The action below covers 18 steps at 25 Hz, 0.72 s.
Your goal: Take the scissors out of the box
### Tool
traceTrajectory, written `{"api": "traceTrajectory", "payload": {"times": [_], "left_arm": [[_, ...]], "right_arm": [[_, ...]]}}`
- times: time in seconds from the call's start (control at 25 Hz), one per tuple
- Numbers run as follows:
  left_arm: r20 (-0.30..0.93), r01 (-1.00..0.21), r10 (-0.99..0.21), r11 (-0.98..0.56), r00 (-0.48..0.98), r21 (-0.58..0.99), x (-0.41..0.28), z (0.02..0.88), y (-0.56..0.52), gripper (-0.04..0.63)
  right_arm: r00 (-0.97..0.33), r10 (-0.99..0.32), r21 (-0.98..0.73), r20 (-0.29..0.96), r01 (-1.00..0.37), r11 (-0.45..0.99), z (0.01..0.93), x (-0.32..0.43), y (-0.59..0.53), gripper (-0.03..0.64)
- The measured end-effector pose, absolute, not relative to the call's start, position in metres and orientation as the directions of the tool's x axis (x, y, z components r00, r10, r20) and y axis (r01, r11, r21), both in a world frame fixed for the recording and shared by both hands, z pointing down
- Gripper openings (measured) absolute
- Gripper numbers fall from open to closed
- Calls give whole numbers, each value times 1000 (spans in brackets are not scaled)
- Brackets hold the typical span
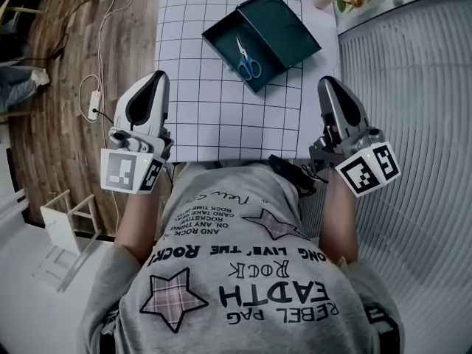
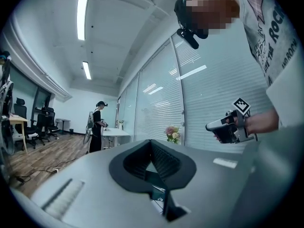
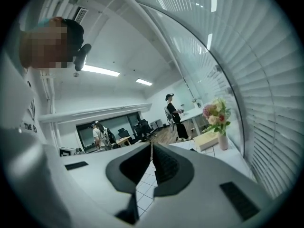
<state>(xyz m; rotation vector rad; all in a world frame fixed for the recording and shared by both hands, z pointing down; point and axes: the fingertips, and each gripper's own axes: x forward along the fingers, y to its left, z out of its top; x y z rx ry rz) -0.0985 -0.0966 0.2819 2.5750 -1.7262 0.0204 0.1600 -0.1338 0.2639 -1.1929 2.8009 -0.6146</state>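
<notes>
Grey and shut tight, both grippers hang by the near edge of the grid mat (image 1: 221, 116). The left gripper (image 1: 155, 78) and the right gripper (image 1: 330, 83) each have their jaws pressed together on nothing. Farther up the mat sits the dark green box (image 1: 215, 41), its lid (image 1: 280, 22) lying open beside it. The scissors (image 1: 245, 59) lie flat on the box floor, blue handles nearest. Likely trouble: reaching in with the jaws unopened would only shove the scissors. They are thin and flat, so they may slip from the pads. A jaw catching the low wall could drag or tip the box.
</notes>
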Motion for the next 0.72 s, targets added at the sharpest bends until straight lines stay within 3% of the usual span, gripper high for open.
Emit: {"api": "traceTrajectory", "payload": {"times": [0.72], "left_arm": [[51, -920, -919, -391, 391, 9, -66, 291, -122, 9]], "right_arm": [[-786, -603, -392, 134, -601, 697, 276, 146, -168, 20]]}}
